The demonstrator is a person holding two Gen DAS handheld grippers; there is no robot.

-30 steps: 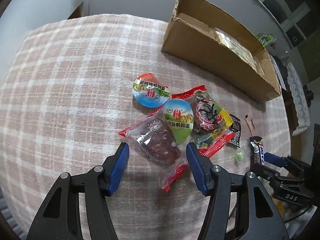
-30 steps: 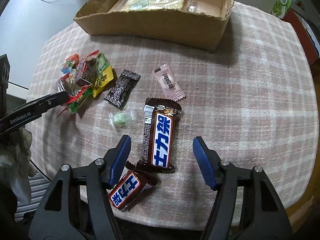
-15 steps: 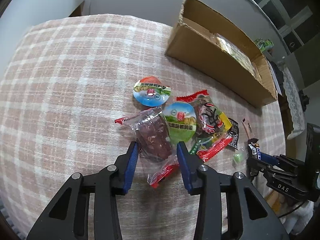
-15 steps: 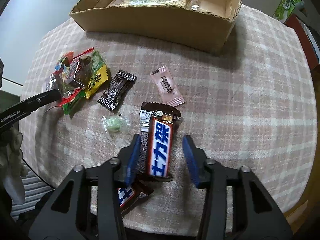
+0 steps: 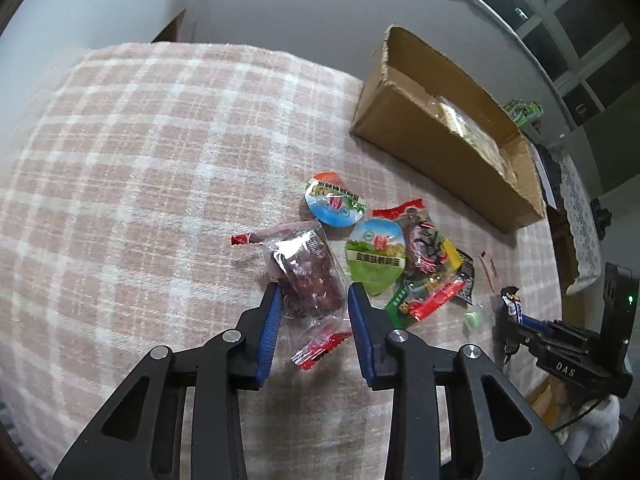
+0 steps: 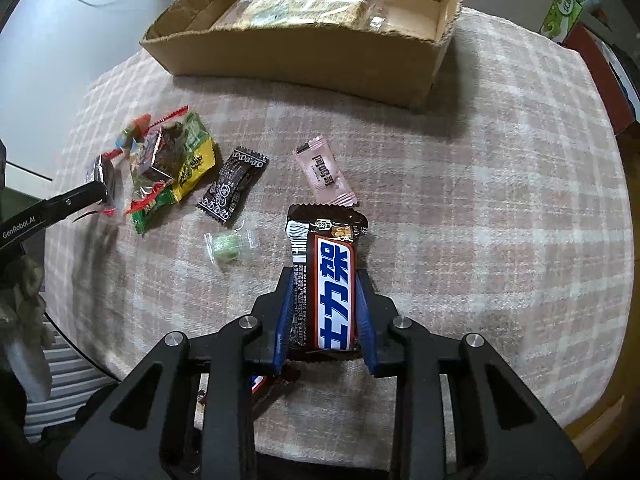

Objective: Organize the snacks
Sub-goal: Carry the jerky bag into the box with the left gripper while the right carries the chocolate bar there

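My left gripper [image 5: 314,289] has its jaws closing, and the blue pads press on a clear packet of dark red snack [image 5: 308,268] with red ends, at the left edge of a snack pile. In the right wrist view that gripper [image 6: 96,196] shows at the left with the packet. My right gripper [image 6: 324,276] points steeply down, its jaws closing, the pads squeezing a brown chocolate bar [image 6: 335,248] with a blue and white label. A cardboard box [image 6: 304,60] stands at the back of the table, holding a clear pack of crackers [image 6: 296,4].
A pink plaid cloth [image 5: 140,160] covers the table. Two round foil-lidded cups [image 5: 334,204] and red, yellow and green packets [image 5: 428,264] lie together. A black candy [image 6: 234,184], a pink candy [image 6: 324,172] and a green candy [image 6: 232,246] lie loose. A second bar [image 6: 256,384] peeks out under my right gripper.
Both pairs of jaws have narrowed from wide open onto their snacks. The left gripper has drawn the red packet slightly away from the pile. The right gripper has stayed in place.
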